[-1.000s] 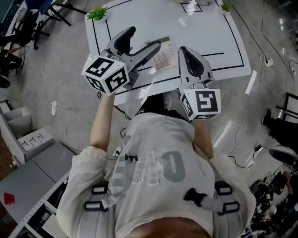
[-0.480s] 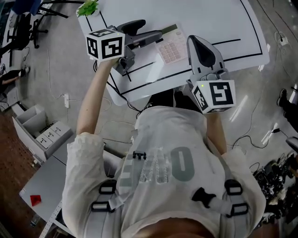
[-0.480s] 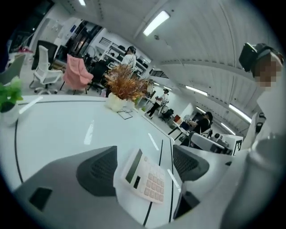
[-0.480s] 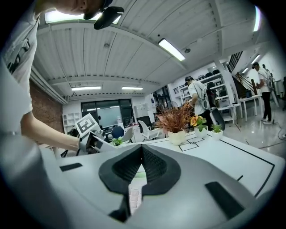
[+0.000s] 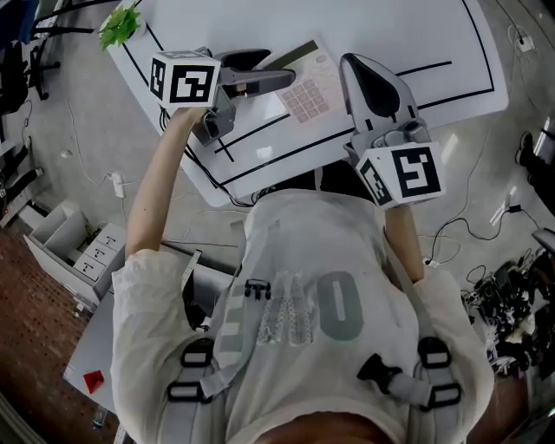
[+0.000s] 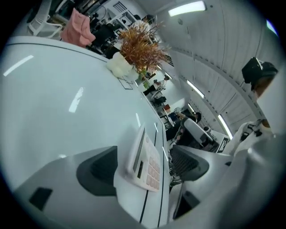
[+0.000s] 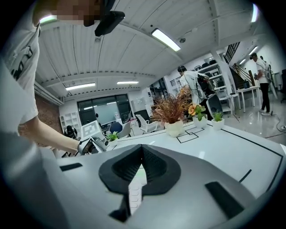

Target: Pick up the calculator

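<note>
The white calculator [image 5: 308, 87] with pink keys lies flat on the white table [image 5: 408, 35], near its front edge. My left gripper [image 5: 279, 69] reaches in from the left with its jaws spread at the calculator's left end. In the left gripper view the calculator [image 6: 145, 156] sits between and just beyond the two dark pads [image 6: 96, 172], and the left gripper [image 6: 143, 166] is open. My right gripper [image 5: 355, 68] hovers at the calculator's right side. In its own view the right gripper [image 7: 142, 154] is shut, and a strip of the calculator [image 7: 134, 192] shows through the slit below.
Black lines [image 5: 260, 130] mark out the tabletop. A small green plant [image 5: 117, 26] stands at the table's left corner, a dried plant in a white pot [image 7: 172, 114] at the far side. Cables [image 5: 464, 225] and a drawer unit [image 5: 74, 247] are on the floor.
The left gripper has swung in from above the table's front edge to the calculator's left end. The right gripper has kept its place beside the calculator. The head view has shifted.
</note>
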Demonstrator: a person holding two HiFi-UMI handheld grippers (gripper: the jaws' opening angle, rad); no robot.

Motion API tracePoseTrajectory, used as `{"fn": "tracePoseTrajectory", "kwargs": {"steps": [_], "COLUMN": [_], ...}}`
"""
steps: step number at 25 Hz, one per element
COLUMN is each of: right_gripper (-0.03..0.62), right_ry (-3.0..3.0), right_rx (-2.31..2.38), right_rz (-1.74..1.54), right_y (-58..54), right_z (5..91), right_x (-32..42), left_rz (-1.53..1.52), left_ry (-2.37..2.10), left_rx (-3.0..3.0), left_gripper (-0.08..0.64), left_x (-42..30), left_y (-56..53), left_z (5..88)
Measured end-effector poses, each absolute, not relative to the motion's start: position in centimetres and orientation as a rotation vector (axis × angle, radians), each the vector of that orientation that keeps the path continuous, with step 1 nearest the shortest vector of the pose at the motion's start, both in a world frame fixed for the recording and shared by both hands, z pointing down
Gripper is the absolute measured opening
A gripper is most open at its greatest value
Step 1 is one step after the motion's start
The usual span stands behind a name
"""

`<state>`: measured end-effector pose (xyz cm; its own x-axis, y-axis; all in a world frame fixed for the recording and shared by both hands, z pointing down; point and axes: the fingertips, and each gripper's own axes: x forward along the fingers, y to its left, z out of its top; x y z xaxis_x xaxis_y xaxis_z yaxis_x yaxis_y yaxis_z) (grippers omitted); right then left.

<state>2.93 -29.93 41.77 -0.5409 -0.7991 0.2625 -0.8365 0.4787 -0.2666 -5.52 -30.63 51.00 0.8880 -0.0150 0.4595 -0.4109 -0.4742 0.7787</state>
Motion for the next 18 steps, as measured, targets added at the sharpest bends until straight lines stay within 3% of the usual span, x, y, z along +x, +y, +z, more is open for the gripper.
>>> {"fn": "tracePoseTrajectory", "kwargs": {"steps": [6,11,14,18], "right_gripper": [0.006,0.006,0.006,0.006], "right_ry": [-2.594,-2.584,-2.583,-2.584], "right_rx": [1.432,1.414,1.414,1.410], "right_rz": [0.602,0.646,0.656,0.660], "right_y": [-29.8,-30.0,-30.4,-30.7], "right_z": [42.8,43.7,43.9,44.4], "right_x": [2.7,2.3,2.0,1.5], "left_rz": [0.518,0.644,0.751,0.757], "left_ry": [-0.139,-0.120,-0.156,-0.119], "left_rx": [1.952,1.958,1.959,1.897], "left_gripper": [0.384,0.277,0.162,0.135], "left_x": [-4.5,-4.6,-5.0,-5.3], "left_y": [-29.1,-28.7,-28.8,-28.5], "left_z": [52.0,53.1,54.2,54.9]}}
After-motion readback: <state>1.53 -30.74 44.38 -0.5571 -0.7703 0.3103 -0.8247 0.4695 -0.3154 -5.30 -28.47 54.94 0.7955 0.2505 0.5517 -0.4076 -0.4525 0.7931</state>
